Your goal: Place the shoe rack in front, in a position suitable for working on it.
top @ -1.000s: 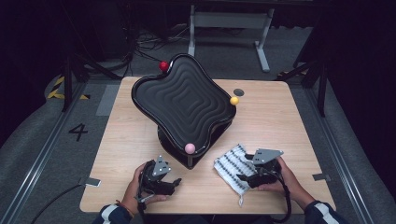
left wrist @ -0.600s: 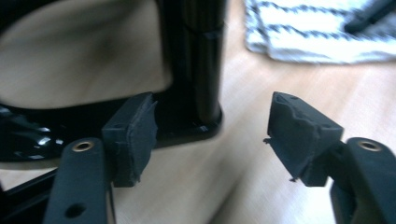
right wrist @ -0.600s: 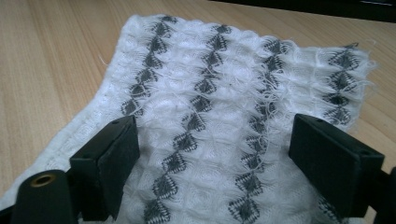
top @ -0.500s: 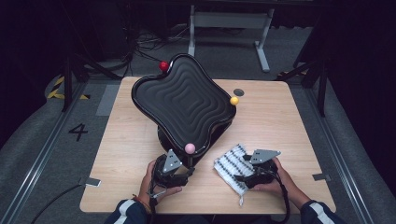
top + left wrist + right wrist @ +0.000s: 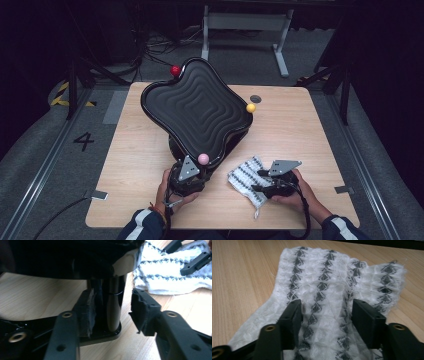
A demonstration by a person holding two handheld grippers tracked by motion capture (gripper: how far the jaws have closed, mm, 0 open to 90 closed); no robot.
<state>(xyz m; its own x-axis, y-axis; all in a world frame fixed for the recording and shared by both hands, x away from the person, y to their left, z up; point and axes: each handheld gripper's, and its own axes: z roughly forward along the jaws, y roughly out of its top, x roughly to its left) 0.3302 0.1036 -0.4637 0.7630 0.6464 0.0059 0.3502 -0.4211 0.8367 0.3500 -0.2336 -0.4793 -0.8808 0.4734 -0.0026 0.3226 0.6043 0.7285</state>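
A black wavy tray [image 5: 200,107] sits tilted on a black stand, with a red ball [image 5: 175,70], a yellow ball [image 5: 250,107] and a pink ball [image 5: 203,159] at its corners. My left gripper [image 5: 192,175] is at the stand's foot under the pink ball. Its jaws have just been closing around the stand's post [image 5: 115,307]. The left gripper [image 5: 113,312] is still open, and a gap shows beside the right-hand pad [image 5: 142,312]. My right gripper [image 5: 259,181] rests on a white cloth with dark stripes [image 5: 245,175]. Its jaws have just been closing. The right gripper [image 5: 329,315] is open, with the cloth [image 5: 324,272] between the pads.
The wooden table [image 5: 300,130] holds a small dark disc [image 5: 255,98] at the back, right of the tray. The tray's underside [image 5: 62,257] overhangs my left gripper, and the stand's glossy base [image 5: 100,336] lies under it. The cloth [image 5: 165,272] is just right of the stand.
My left gripper has moved forward and right to the stand's foot below the pink ball. The right gripper has stayed on the cloth.
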